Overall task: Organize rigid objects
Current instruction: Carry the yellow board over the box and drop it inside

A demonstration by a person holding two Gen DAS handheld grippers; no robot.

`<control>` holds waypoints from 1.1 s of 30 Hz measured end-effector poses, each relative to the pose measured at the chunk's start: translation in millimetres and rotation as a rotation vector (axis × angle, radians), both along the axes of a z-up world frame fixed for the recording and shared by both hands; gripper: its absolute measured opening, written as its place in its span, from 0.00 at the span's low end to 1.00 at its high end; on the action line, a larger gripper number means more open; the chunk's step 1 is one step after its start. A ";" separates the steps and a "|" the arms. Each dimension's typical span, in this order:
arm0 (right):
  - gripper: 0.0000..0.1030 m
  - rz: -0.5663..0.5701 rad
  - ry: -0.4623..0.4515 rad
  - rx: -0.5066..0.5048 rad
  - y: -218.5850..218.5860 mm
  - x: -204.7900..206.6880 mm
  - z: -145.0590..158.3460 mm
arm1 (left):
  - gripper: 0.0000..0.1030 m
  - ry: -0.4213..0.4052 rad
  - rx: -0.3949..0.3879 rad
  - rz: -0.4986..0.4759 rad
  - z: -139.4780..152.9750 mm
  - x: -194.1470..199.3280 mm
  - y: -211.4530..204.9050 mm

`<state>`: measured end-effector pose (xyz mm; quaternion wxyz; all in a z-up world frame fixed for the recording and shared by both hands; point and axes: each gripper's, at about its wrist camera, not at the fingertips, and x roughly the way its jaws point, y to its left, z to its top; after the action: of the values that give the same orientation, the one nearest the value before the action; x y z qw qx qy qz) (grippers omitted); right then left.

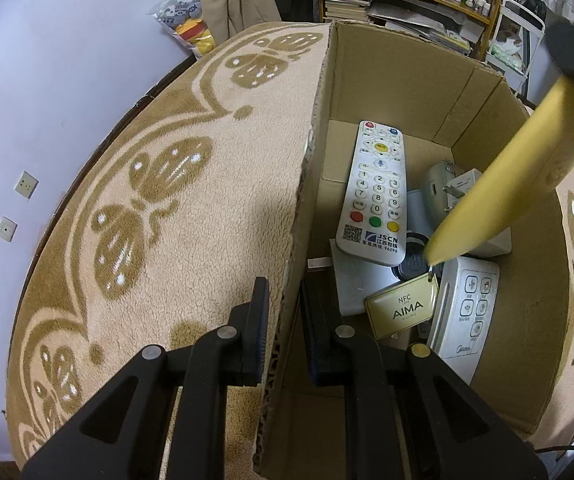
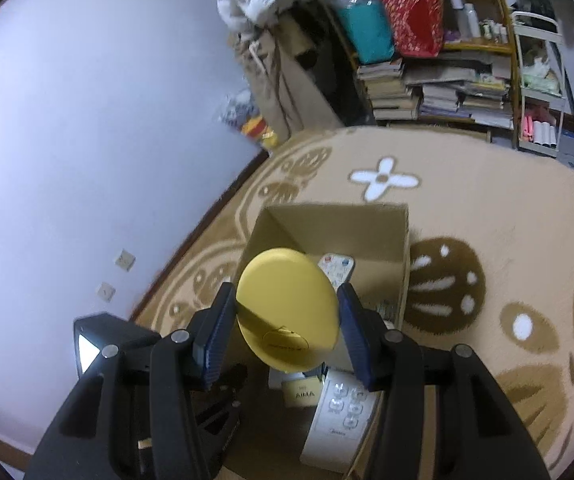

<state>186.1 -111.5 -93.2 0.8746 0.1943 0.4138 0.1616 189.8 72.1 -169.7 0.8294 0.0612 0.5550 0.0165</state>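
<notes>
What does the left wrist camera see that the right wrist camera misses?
Only the left wrist view shows the left gripper straddling the brown cardboard box wall. Only the right wrist view shows the round yellow disc's full face, clamped in the right gripper. Both show the white numbered remote, gold AIMA tag and beige patterned carpet.

Left gripper (image 1: 283,332) low and angled downward, its two black fingers straddling the cardboard box's wall (image 1: 287,312), one finger outside, one inside, close against it. Right gripper (image 2: 287,332) raised higher, tilted down, blue-padded fingers (image 2: 217,340) pinching the yellow disc (image 2: 287,312) by its opposite edges.
</notes>
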 end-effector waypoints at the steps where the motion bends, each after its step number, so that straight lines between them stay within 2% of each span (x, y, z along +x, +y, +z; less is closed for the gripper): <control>1: 0.53 -0.001 0.000 0.003 0.6 -0.7 -0.2 | 0.15 0.000 -0.001 -0.001 0.0 -0.1 -0.6; 4: 0.53 0.020 0.023 0.006 1.7 2.3 -4.3 | 0.15 0.000 -0.005 0.001 -0.4 -0.2 -0.5; 8: 0.54 -0.010 0.055 0.018 -1.2 4.8 -16.0 | 0.15 0.000 -0.008 0.003 -0.6 -0.5 -0.5; 12: 0.54 -0.020 0.040 0.017 -6.5 4.3 -14.2 | 0.15 0.004 -0.034 0.016 0.0 -0.3 2.0; 13: 0.56 -0.021 0.040 0.021 -7.4 4.3 -13.3 | 0.15 0.003 -0.031 0.015 -0.1 -0.6 1.4; 16: 0.74 -0.043 0.029 0.045 -12.7 3.1 -8.8 | 0.15 0.002 -0.017 0.012 0.5 -0.6 0.5; 19: 0.75 -0.048 0.018 0.047 -14.5 2.8 -2.3 | 0.16 -0.006 -0.015 0.019 2.5 -0.3 0.7; 23: 0.84 -0.061 0.019 0.037 -16.2 -2.4 0.4 | 0.16 -0.010 -0.019 0.019 4.8 -0.4 0.2; 29: 0.85 -0.111 0.034 -0.001 -26.5 -14.6 -0.3 | 0.17 -0.046 -0.030 0.003 18.7 -1.0 -5.1; 33: 0.88 -0.164 0.039 -0.013 -41.0 -23.6 4.5 | 0.18 -0.069 -0.010 -0.010 31.6 -3.9 -11.3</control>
<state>162.5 -152.5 -88.7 0.8779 0.2250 0.4145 0.0830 185.9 60.8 -138.2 0.8485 0.0592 0.5257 0.0118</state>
